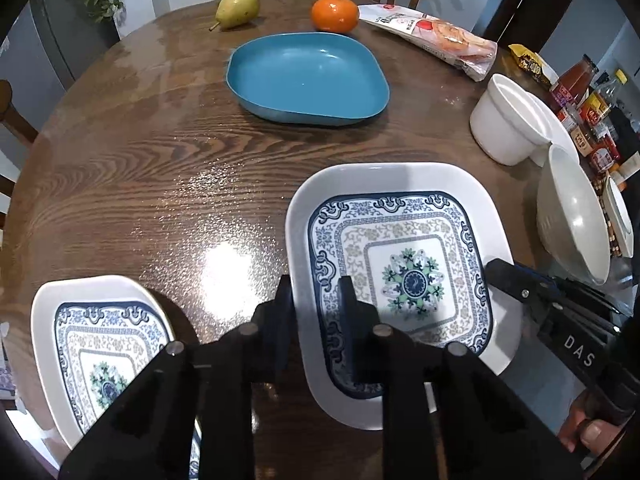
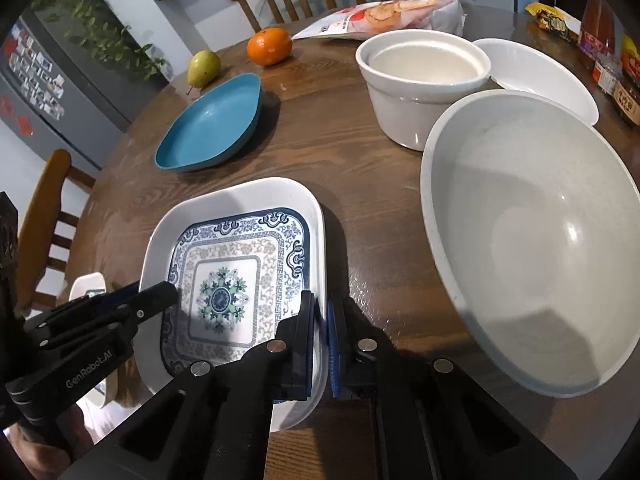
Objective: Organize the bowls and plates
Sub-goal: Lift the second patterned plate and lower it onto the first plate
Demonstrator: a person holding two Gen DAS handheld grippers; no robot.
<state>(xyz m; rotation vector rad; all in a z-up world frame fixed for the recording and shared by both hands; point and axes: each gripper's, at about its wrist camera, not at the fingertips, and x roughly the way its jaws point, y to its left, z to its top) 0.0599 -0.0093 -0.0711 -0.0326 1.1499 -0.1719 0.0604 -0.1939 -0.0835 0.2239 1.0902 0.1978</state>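
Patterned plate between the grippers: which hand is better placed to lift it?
Right, probably. The right gripper has its fingers shut on the rim of the patterned plate; the left gripper straddles the opposite rim, grip unclear.

You see a glossy, grained wooden table [image 1: 140,184], a smooth glazed patterned plate [image 1: 400,272], and matt black plastic gripper fingers [image 1: 348,300].

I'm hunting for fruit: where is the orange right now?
The orange sits at the table's far edge in both views, between the pear on its left and the snack packet on its right, just behind the blue dish.
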